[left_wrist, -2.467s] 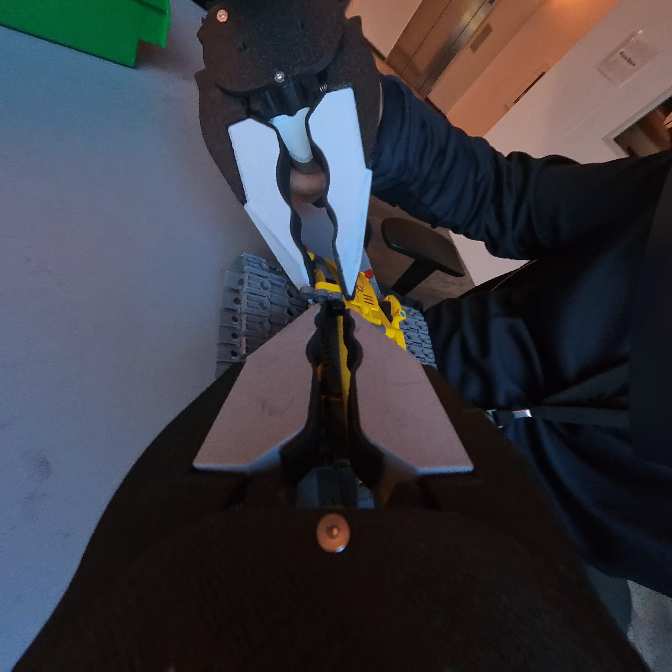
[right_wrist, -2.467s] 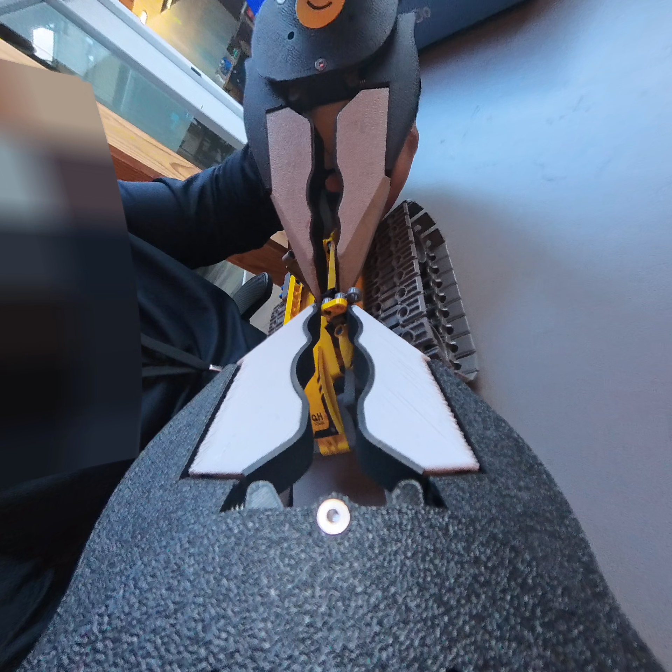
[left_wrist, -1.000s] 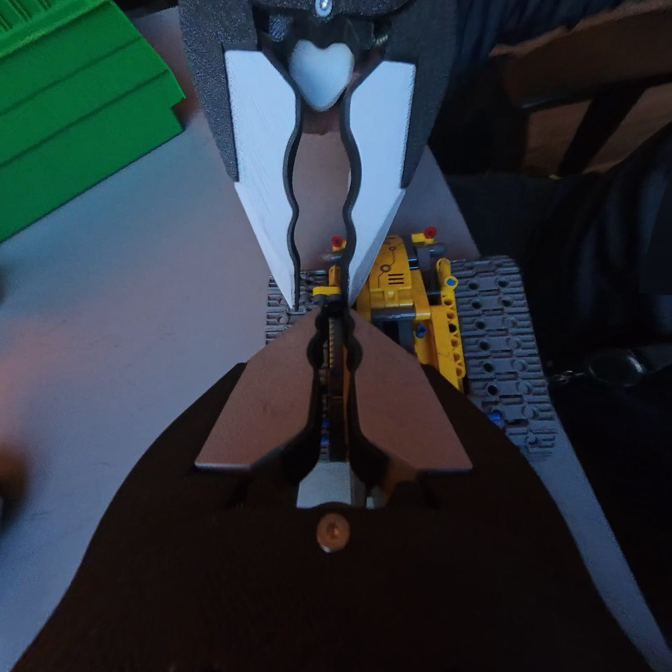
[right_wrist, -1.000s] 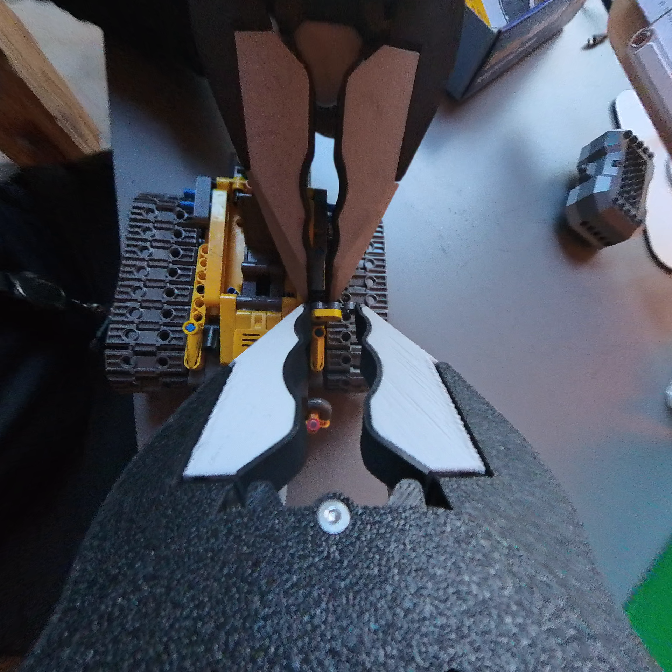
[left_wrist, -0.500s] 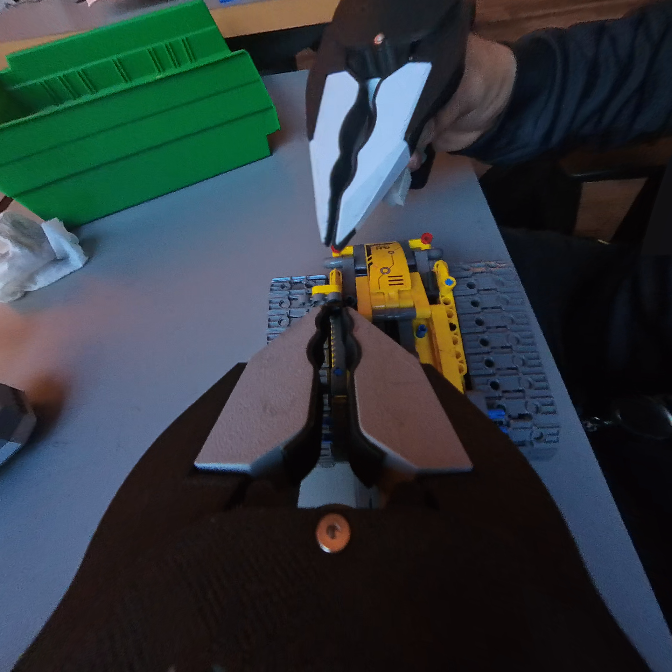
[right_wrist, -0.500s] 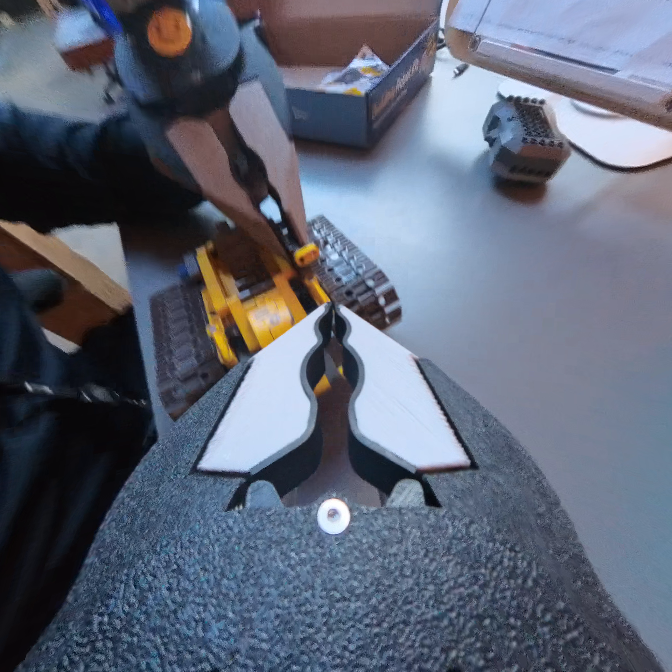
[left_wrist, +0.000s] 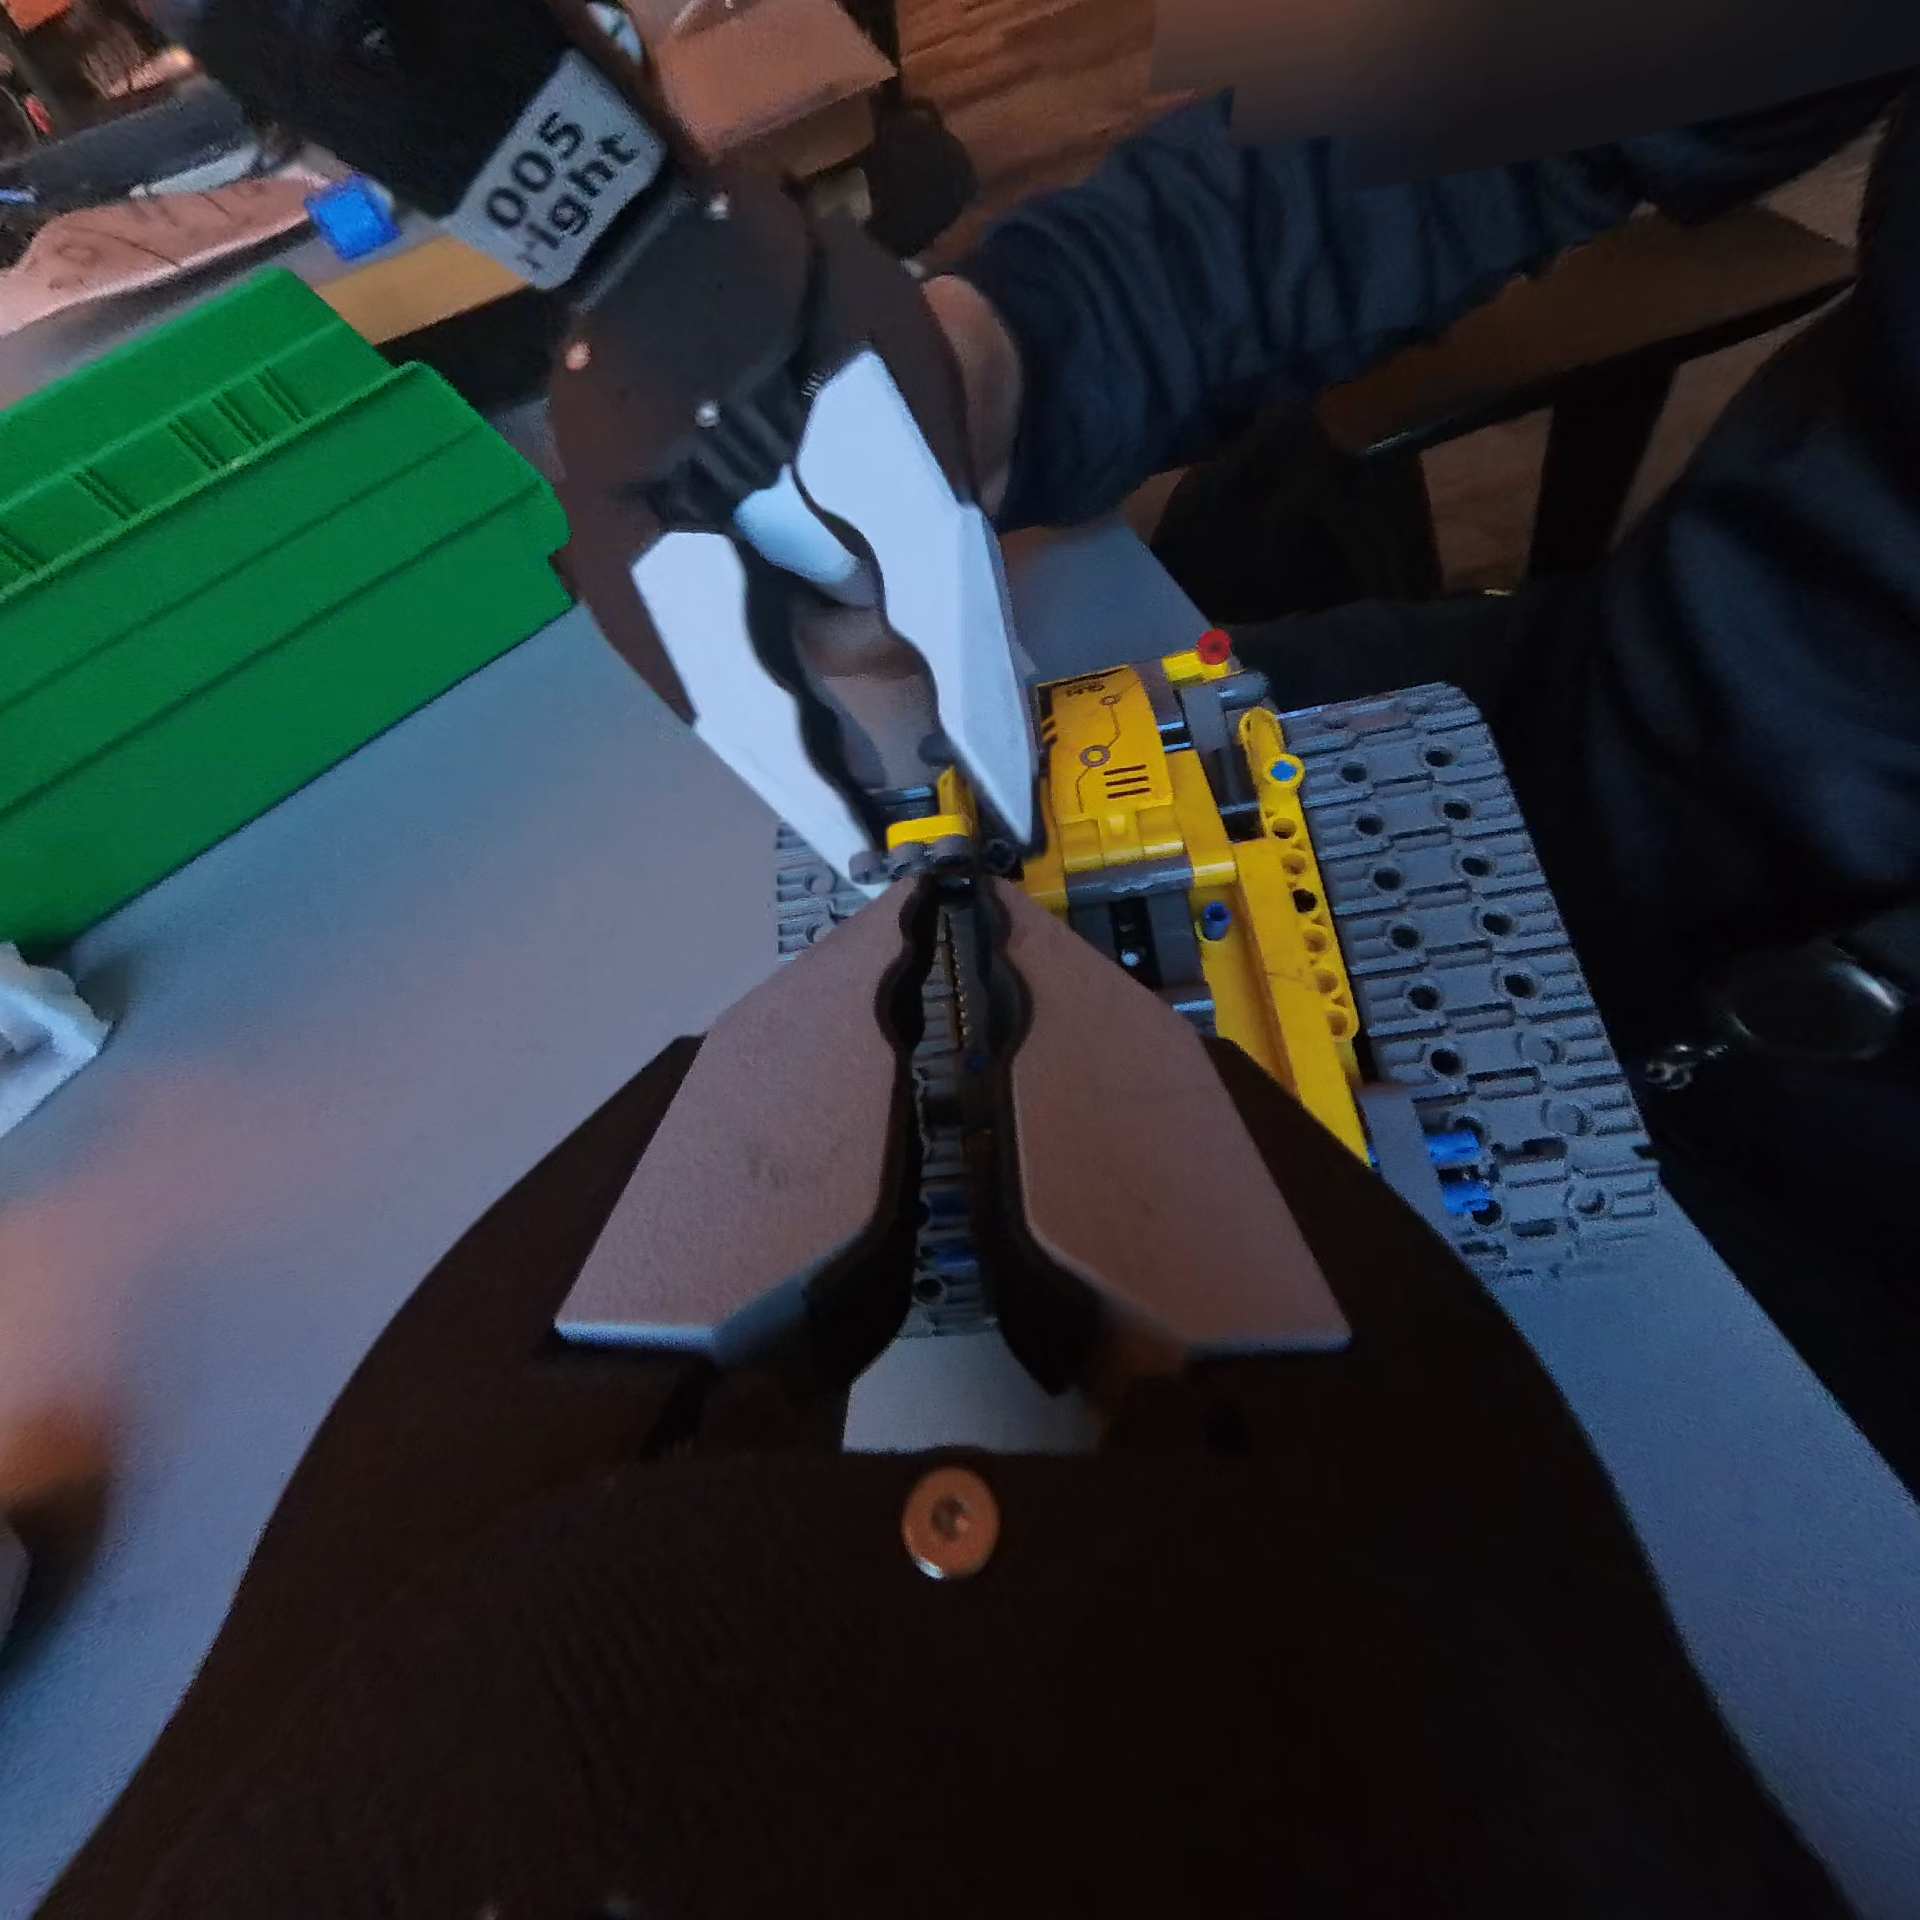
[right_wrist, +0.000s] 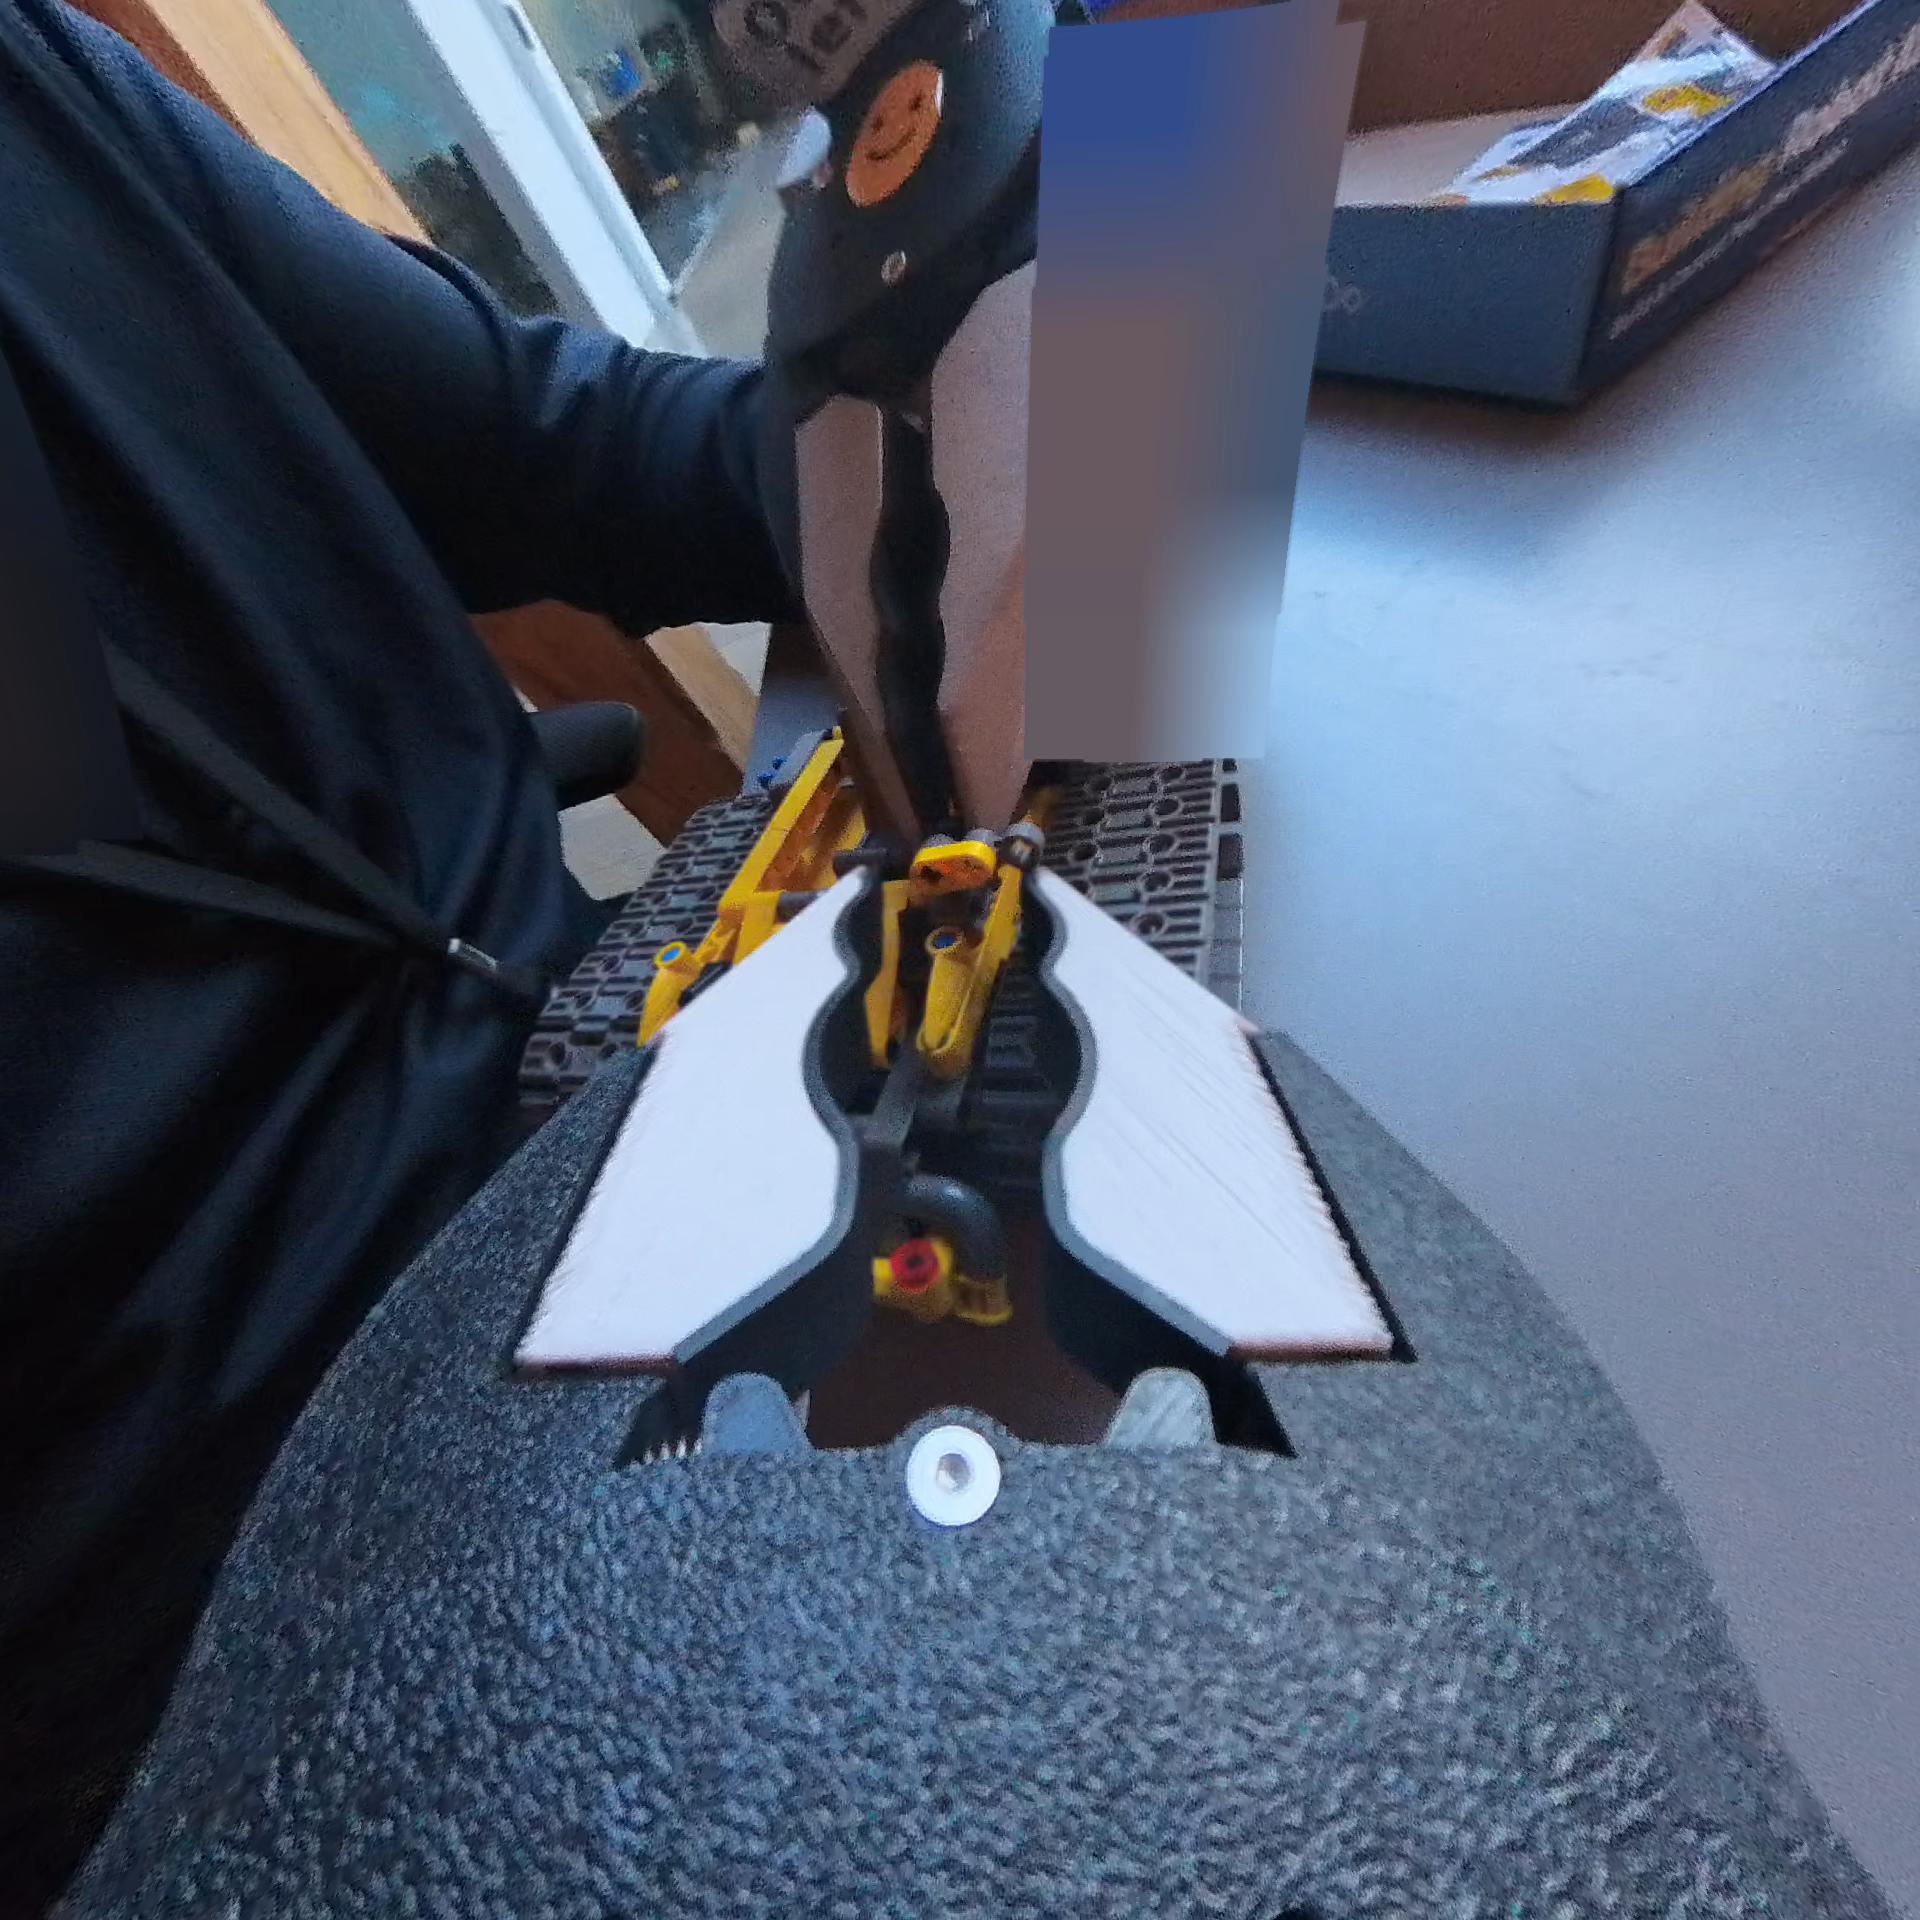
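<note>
My left gripper (left_wrist: 954, 894) is squeezing a thin bar on the yellow toy digger (left_wrist: 1164, 831). My right gripper (right_wrist: 940, 883) is sitting with its fingers apart around the digger's yellow arm. The digger is standing on the grey tabletop (left_wrist: 416, 935). Behind the digger, a green bin (left_wrist: 239, 582) is resting.

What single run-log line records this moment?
left gripper: shut on yellow beam | right gripper: open around yellow arm | tracked toy vehicle on grey table
</note>
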